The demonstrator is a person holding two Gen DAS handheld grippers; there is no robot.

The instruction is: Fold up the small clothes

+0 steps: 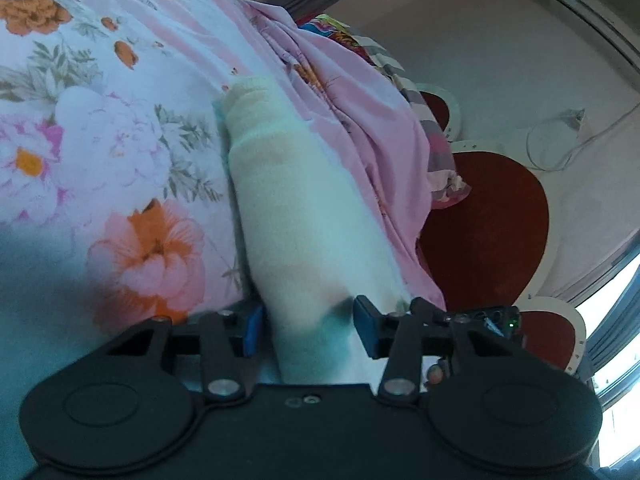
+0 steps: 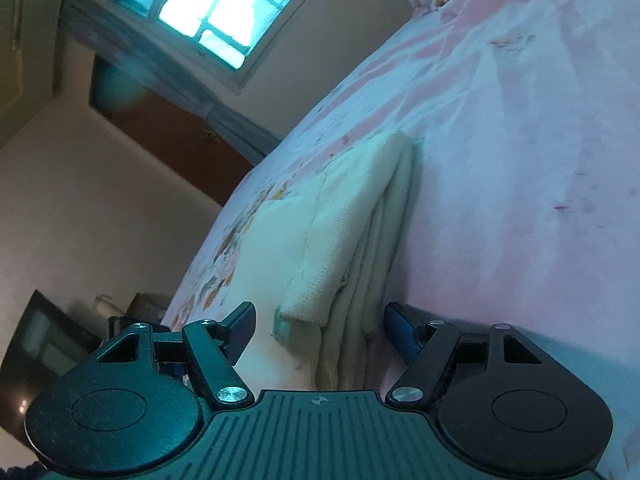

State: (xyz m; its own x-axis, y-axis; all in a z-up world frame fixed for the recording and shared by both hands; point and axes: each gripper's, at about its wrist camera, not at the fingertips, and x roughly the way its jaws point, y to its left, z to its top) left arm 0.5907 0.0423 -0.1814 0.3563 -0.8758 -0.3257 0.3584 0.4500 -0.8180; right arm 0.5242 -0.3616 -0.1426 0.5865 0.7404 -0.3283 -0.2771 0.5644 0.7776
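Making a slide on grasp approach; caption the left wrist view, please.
Left hand-held gripper straddling the near end of a folded cream garment on a floral bedsheet.

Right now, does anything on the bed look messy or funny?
A little. The folded cream cloth isn't stacked evenly: its lower layers stick out past the top fold near the right tongs. Beyond it, the pink sheet is bunched into wrinkles at the bed's edge. Nothing looks torn or spilled.
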